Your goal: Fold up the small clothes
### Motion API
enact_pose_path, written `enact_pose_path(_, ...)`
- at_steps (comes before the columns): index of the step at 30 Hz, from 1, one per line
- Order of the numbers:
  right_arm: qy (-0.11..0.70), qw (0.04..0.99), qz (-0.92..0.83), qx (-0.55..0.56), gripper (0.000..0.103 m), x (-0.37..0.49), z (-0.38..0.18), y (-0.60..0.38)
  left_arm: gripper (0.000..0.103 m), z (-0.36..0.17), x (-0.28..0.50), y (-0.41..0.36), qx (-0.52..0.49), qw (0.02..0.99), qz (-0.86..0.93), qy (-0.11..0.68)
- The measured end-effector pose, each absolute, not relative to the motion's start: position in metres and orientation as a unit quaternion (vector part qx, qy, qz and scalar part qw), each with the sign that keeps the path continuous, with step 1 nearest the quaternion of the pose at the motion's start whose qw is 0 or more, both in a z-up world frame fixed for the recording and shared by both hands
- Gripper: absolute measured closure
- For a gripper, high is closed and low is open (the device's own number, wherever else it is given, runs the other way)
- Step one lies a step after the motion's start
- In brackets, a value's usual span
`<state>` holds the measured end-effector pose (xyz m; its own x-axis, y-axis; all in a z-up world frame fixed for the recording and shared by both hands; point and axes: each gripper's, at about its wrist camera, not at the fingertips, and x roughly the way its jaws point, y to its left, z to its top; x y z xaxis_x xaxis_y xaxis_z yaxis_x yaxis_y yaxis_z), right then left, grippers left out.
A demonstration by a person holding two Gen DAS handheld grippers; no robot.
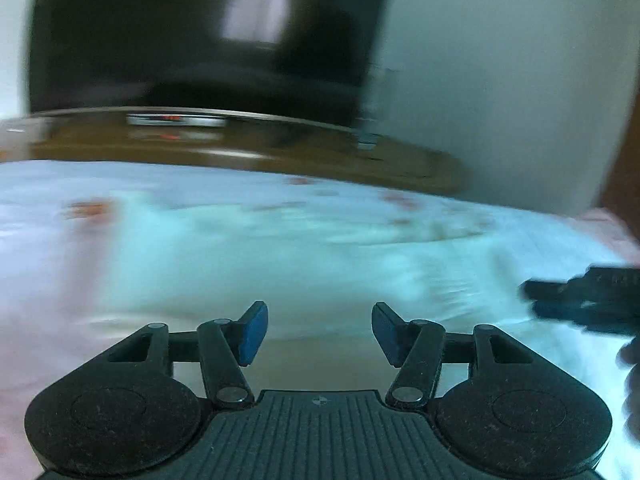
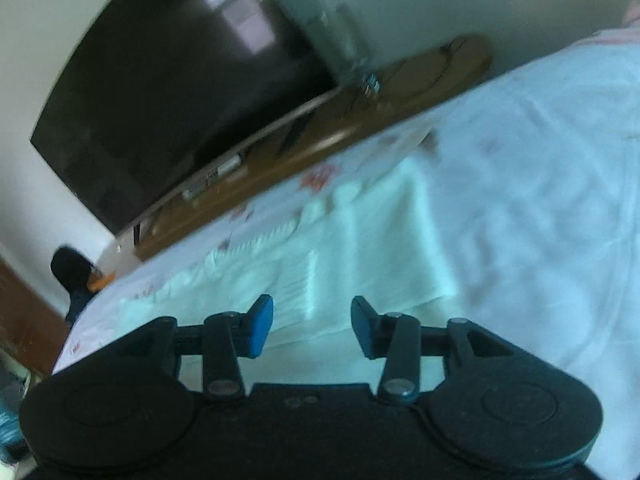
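Left wrist view is blurred, yet the biggest thing in it is the bed (image 1: 48,280), covered by a pale sheet with faint reddish flower prints, filling the whole middle band. Behind it stands a dark television screen (image 1: 160,32) against a light wall (image 1: 500,80), and a brown wooden surface (image 1: 320,152) runs along under the screen, just past the bed's far edge. On the sheet lies the small garment (image 1: 260,248), a pale mint-green piece spread flat in front of the camera and reaching toward the right side. The left gripper (image 1: 320,332) hovers over the near edge of that garment with its blue-padded jaws spread apart and nothing between them. At the right border a dark shape, the right gripper (image 1: 584,300), pokes in low over the cloth, too smeared to read from here.

The right wrist view is tilted, so the bed (image 2: 540,180) slopes upward to the right, with the television screen (image 2: 172,80) and the wooden surface (image 2: 360,120) beyond. The small garment (image 2: 340,248) shows ribbed or pleated texture and lies flat on the sheet, directly ahead of the right gripper (image 2: 312,328). Its jaws are released too, parted and holding nothing, above the garment's near edge
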<state>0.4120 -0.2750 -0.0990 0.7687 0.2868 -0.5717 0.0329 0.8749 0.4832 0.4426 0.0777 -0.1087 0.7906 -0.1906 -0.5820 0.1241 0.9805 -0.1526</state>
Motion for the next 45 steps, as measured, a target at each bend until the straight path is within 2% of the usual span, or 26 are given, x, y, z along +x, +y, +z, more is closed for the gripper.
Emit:
enact_pose_path(6,0.359,0.891,0.066,0.269,0.063,0.443,-0.123,-0.258,0.044,-0.132,0.437,0.153,-0.081,0.934,-0.005,0.347)
enact_pose_path(10,0.370,0.886,0.064,0.274,0.084,0.456,-0.131,-0.245,0.044,-0.138,0.448,0.158,-0.106,0.931,-0.009,0.348)
enact_pose_path(12,0.371,0.888,0.058,0.267,0.089,0.459,-0.131,-0.242,0.044,-0.139,0.455,0.155,-0.108,0.930,-0.017,0.352)
enact_pose_path(13,0.368,0.889,0.060,0.266,0.097,0.461,-0.130,-0.241,0.045,-0.144,0.464,0.147,-0.101,0.929,-0.017,0.356)
enact_pose_path(14,0.362,0.893,0.062,0.260,0.099,0.461,-0.127,-0.240,0.045,-0.146,0.469,0.142,-0.092,0.929,-0.017,0.358)
enact_pose_path(18,0.320,0.921,0.054,0.216,0.099,0.457,-0.102,-0.241,0.050,-0.148,0.473,0.133,-0.069,0.931,-0.010,0.358)
enact_pose_path(20,0.294,0.930,0.045,0.216,0.099,0.447,-0.087,-0.255,0.058,-0.147,0.473,0.136,-0.068,0.931,-0.009,0.357)
enact_pose_path(22,0.275,0.938,0.021,0.210,0.099,0.433,-0.078,-0.272,0.061,-0.146,0.472,0.139,-0.070,0.931,-0.012,0.358)
enact_pose_path(25,0.285,0.931,0.004,0.231,0.099,0.424,-0.088,-0.299,0.068,-0.146,0.474,0.137,-0.057,0.931,-0.019,0.360)
enact_pose_path(27,0.296,0.927,-0.001,0.229,0.099,0.425,-0.097,-0.304,0.082,-0.144,0.476,0.133,-0.049,0.930,-0.028,0.363)
enact_pose_path(29,0.301,0.926,0.001,0.227,0.099,0.426,-0.102,-0.305,0.089,-0.143,0.477,0.128,-0.039,0.929,-0.038,0.366)
enact_pose_path(38,0.295,0.932,-0.011,0.212,0.099,0.413,-0.108,-0.311,0.095,-0.143,0.479,0.129,-0.051,0.928,-0.044,0.366)
enact_pose_path(45,0.308,0.929,-0.027,0.204,0.099,0.410,-0.122,-0.321,0.096,-0.144,0.481,0.135,-0.073,0.924,-0.046,0.372)
